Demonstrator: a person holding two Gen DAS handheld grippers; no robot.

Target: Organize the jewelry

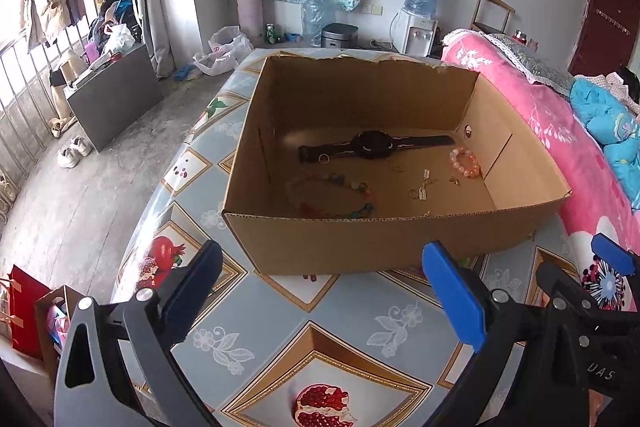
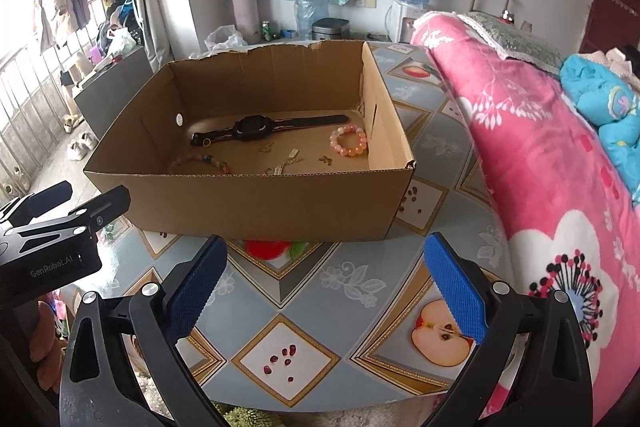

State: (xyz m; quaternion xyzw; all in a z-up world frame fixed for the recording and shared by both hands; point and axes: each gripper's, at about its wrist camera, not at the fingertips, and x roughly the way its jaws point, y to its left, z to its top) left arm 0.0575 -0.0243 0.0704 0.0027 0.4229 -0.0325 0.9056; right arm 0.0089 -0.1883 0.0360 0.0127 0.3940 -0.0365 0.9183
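I hold left tongs [image 1: 324, 291] spread wide, gripping nothing | right tongs [image 2: 324, 281] also spread, nothing between them | both hover over the surface [image 2: 320, 291], short of the cardboard box [image 1: 360, 239] | inside on its floor: black watch [image 1: 372, 145], pink bead bracelet [image 2: 348, 141], multicolour bead necklace [image 1: 336, 197], small gold pieces [image 1: 424, 187].

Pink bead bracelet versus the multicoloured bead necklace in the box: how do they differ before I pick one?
The pink bead bracelet is a small tight ring of one pale pink colour; the multicoloured bead necklace is a much wider loop mixing red, green and teal beads. The bracelet lies by the box's right wall, the necklace near the front left. Both lie flat on the cardboard box floor, untouched; both grippers are open outside it.
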